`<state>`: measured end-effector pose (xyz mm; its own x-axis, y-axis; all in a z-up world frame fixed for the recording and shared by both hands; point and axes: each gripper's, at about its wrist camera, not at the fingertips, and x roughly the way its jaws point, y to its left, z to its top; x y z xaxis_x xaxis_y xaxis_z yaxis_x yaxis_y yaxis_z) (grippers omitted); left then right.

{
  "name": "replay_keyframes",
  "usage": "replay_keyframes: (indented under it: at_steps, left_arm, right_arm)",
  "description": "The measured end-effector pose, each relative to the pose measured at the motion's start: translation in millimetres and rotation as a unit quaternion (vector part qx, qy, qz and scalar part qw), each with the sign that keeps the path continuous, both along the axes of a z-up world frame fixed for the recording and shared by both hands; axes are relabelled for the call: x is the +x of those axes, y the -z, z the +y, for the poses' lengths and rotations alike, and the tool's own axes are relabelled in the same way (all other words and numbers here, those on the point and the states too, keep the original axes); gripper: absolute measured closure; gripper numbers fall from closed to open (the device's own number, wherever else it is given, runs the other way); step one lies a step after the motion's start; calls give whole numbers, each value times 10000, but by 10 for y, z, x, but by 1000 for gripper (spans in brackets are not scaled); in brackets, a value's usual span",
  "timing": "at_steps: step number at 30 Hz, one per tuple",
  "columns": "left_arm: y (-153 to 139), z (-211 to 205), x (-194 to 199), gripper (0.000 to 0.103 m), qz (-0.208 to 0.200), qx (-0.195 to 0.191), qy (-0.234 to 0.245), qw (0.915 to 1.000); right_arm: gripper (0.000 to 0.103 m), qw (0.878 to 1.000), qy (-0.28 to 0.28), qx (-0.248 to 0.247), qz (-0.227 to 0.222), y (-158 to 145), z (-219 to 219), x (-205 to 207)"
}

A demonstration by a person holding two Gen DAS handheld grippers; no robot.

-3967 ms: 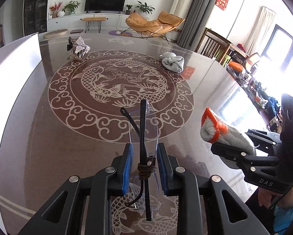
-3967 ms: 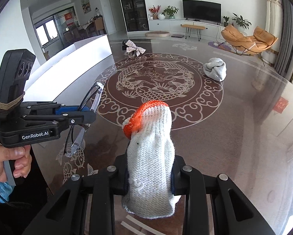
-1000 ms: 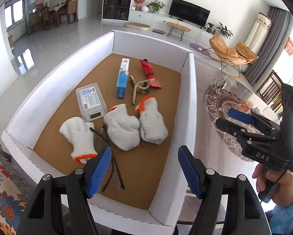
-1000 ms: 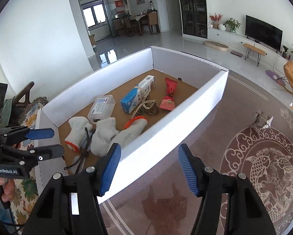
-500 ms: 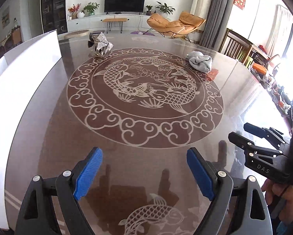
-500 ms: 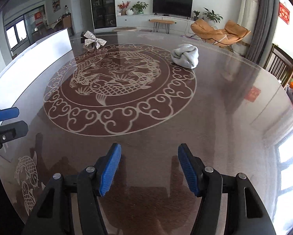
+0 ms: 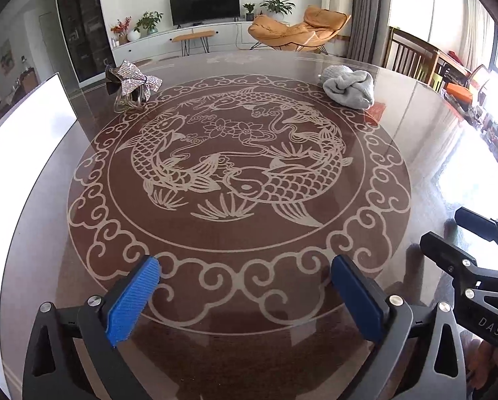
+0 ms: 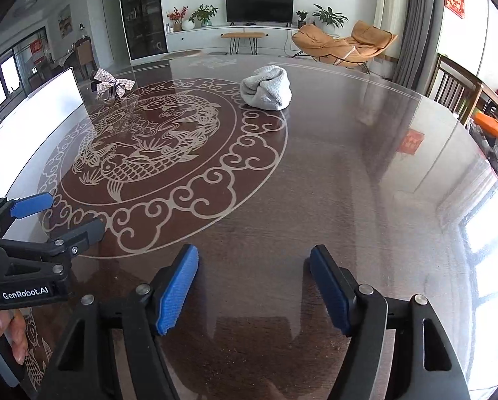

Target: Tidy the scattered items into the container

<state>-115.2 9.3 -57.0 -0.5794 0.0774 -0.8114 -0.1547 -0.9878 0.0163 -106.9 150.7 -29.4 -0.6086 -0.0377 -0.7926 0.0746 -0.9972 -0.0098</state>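
Both claws swung away from white container (image 7: 32,126), now at far left edge of table (image 7: 398,153). My left gripper (image 7: 245,296) and right gripper (image 8: 253,288) empty, jaws opening wide. Glitter bow (image 7: 132,81) far left, long axis left-right. Grey cloth (image 7: 348,88) far right, bunched. Right view alone shows hand (image 8: 5,330). Near table bare

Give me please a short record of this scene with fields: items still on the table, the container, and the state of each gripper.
items left: silver bow; grey cloth bundle
surface: round table with fish pattern
container: white box, at the table's left edge
left gripper: fingers opening, nothing between them
right gripper: fingers opening, nothing between them
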Motion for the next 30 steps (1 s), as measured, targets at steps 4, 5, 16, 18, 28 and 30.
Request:
replay_keyframes:
  at_steps: [4, 5, 16, 18, 28, 30]
  left_arm:
    - [13, -38, -16, 0, -20, 60, -36, 10000]
    - [14, -35, -14, 0, -19, 56, -35, 10000]
    - [15, -35, -14, 0, -20, 57, -34, 10000]
    - [15, -35, -14, 0, -20, 56, -34, 10000]
    - [14, -38, -16, 0, -20, 57, -33, 10000]
    - [16, -36, -15, 0, -20, 57, -33, 10000]
  right_arm:
    - [32, 10000, -2, -11, 2, 14, -3, -1]
    - [32, 10000, -3, -13, 1, 14, -4, -1]
    - [31, 10000, -2, -13, 1, 14, -5, -2]
    - [31, 10000, -2, -13, 2, 12, -5, 0]
    - [31, 10000, -2, -16, 1, 15, -6, -3]
    - [31, 10000, -2, -16, 2, 14, -6, -3]
